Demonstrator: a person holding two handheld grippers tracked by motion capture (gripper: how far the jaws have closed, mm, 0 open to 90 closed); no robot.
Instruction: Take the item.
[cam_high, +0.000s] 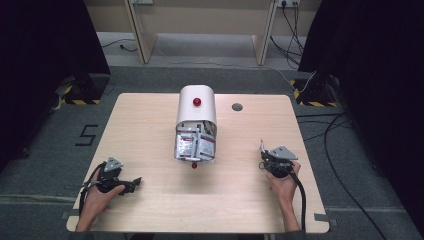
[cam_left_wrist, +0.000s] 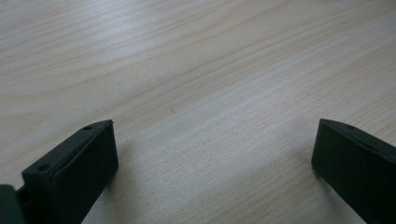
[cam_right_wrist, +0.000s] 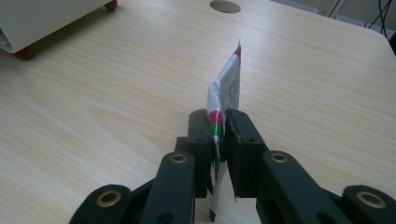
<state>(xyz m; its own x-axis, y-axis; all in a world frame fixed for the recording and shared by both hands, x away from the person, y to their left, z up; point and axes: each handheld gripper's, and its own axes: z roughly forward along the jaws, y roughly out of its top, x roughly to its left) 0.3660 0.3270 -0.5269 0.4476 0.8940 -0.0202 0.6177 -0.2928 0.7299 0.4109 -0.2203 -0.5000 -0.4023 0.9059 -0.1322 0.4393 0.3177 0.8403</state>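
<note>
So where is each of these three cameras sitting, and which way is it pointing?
High view: above the person's side, looking forward and down on the wooden table; shows both forearms, the left gripper, the right gripper and the white dispenser of packets.
Left gripper view: rides that gripper, looking along open jaws at bare tabletop.
Right gripper view: rides the right gripper, looking along jaws shut on a packet standing on edge.
Shared: the right gripper view and the high view both show the dispenser and the table's round hole.
</note>
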